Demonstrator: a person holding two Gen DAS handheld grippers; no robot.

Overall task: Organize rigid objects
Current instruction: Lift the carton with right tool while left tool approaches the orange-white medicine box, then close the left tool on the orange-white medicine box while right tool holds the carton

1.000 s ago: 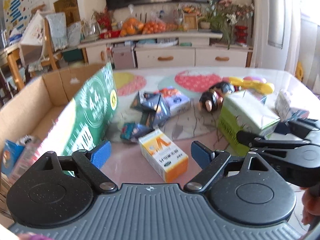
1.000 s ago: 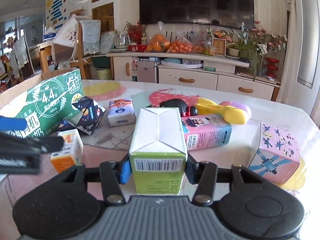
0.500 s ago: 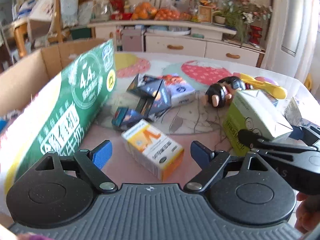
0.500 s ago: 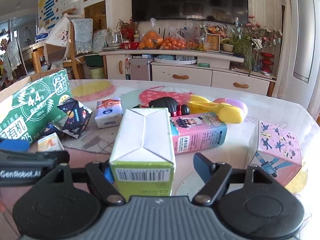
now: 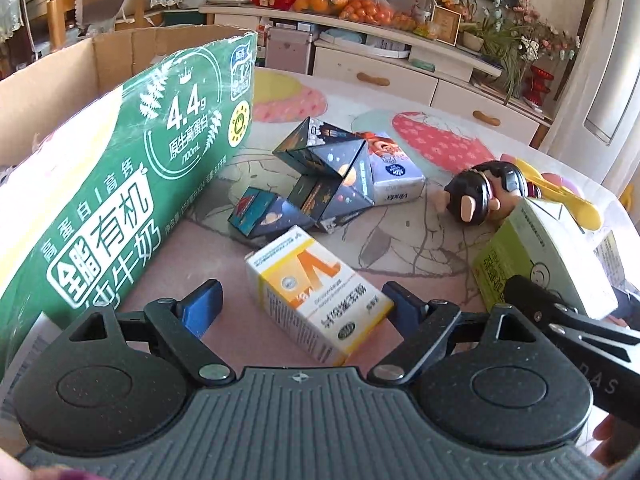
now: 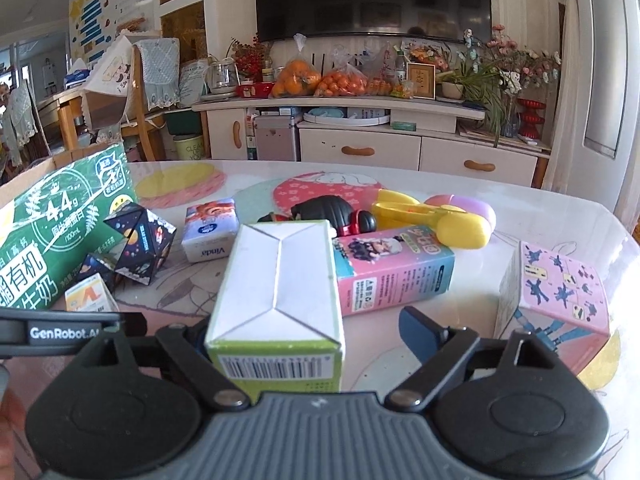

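My left gripper (image 5: 302,306) is open, its fingers either side of a white and orange medicine box (image 5: 316,294) lying on the table; the right finger is close to or touching the box. My right gripper (image 6: 308,332) is open, with a green and white carton (image 6: 278,300) standing between its fingers against the left one; the right finger stands clear. The carton also shows in the left wrist view (image 5: 548,256). The medicine box shows in the right wrist view (image 6: 86,300).
A large green milk carton (image 5: 116,196) leans at the cardboard box (image 5: 52,92) on the left. On the table lie a dark space-print folding cube (image 5: 320,180), a tissue pack (image 5: 394,176), a black toy figure (image 5: 476,196), a pink box (image 6: 392,272) and a pink cube box (image 6: 556,292).
My right gripper has opened and let go of the green and white carton. My left gripper has moved forward and down around the medicine box.
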